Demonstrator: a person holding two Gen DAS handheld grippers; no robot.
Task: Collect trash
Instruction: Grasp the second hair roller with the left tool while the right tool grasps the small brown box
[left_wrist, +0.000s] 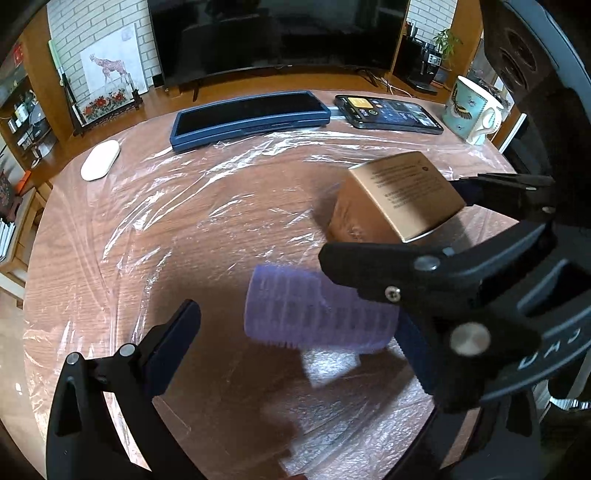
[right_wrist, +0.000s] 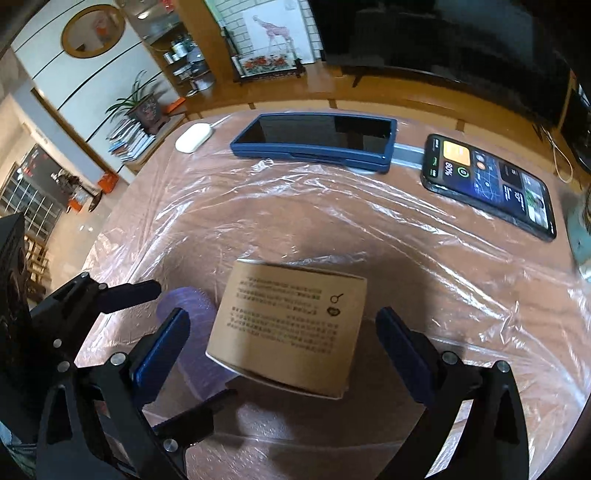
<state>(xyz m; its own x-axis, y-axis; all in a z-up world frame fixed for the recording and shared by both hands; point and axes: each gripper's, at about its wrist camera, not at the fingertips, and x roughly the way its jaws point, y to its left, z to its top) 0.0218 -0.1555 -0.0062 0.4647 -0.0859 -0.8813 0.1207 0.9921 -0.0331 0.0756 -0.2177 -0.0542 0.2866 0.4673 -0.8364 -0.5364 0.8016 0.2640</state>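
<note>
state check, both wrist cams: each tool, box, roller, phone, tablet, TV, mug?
Left tool: open, purple hair roller between its fingers, not clamped.
Right tool: open around the box, pads not touching it.
Cardboard box: closed, printed side up, tilted.
Purple hair roller: on its side, blurred.
Phone: screen on, flat on the table.
Tablet: screen dark, in blue case.
TV: off.
Mug: upright; contents not visible.

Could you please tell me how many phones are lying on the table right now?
2. A phone in a blue case, screen dark, lies at the table's far edge; a second phone, screen lit, lies to its right, near the mug.
</note>
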